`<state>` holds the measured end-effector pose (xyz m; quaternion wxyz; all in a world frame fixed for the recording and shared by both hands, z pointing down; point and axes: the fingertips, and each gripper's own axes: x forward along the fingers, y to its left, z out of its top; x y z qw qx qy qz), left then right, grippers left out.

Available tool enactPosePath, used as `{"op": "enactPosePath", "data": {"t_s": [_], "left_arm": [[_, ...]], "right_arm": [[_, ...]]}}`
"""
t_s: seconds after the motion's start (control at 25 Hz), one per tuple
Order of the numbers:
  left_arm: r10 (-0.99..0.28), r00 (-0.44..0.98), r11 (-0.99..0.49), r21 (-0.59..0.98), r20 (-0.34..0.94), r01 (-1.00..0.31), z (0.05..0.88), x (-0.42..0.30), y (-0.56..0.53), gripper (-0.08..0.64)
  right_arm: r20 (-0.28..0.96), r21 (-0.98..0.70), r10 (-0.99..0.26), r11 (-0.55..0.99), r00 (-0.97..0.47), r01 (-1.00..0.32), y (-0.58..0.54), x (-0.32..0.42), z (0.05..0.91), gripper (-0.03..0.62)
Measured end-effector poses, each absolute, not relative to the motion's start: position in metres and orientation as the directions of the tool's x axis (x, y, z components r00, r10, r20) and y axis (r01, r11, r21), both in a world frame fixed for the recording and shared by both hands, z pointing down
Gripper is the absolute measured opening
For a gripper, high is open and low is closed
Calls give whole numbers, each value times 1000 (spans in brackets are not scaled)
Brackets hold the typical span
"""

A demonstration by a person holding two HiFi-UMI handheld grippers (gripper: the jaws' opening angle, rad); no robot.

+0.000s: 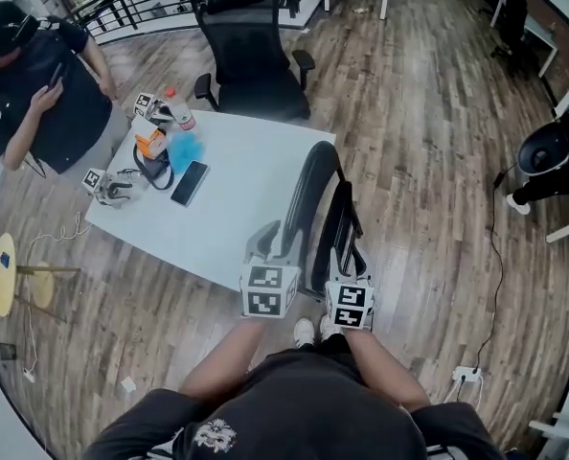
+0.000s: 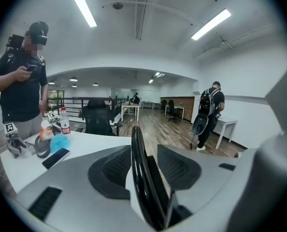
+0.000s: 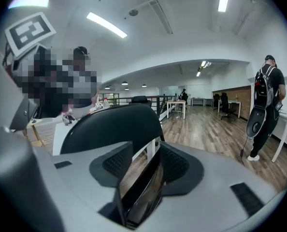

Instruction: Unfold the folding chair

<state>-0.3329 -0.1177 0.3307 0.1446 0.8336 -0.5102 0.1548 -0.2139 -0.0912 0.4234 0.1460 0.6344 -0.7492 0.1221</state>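
The black folding chair [image 1: 315, 195] stands folded on the wooden floor, leaning against the near right corner of the white table [image 1: 256, 161]. My left gripper [image 1: 281, 249] is shut on the thin edge of its curved backrest [image 2: 137, 153], which runs straight up between the pads in the left gripper view. My right gripper [image 1: 348, 262] is shut on the glossy black seat panel [image 3: 146, 187] just to the right of it. In the right gripper view the rounded backrest [image 3: 114, 124] rises behind the jaws. Both grippers [image 2: 142, 170] [image 3: 144, 170] sit side by side at the chair's top.
On the table lie a phone [image 1: 190, 182], a bottle [image 1: 179, 111], a blue cloth-like thing [image 1: 184, 149] and spare marker-cube grippers [image 1: 112, 186]. A black office chair [image 1: 251, 56] stands behind it. One person [image 1: 40, 84] stands left; another with a backpack [image 2: 208, 110] right. A yellow stool [image 1: 5, 274] stands left.
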Motion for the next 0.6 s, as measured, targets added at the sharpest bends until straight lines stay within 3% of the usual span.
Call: {"op": "enactPosePath", "data": {"t_s": [0.24, 0.6], "left_arm": [[-714, 468, -467, 143, 521, -872, 365, -319, -143, 194], [-666, 455, -443, 178, 591, -879, 392, -310, -171, 204]], "right_arm": [[521, -21, -845, 130, -122, -991, -137, -217, 480, 258], [721, -50, -680, 137, -131, -989, -180, -231, 569, 310]]}}
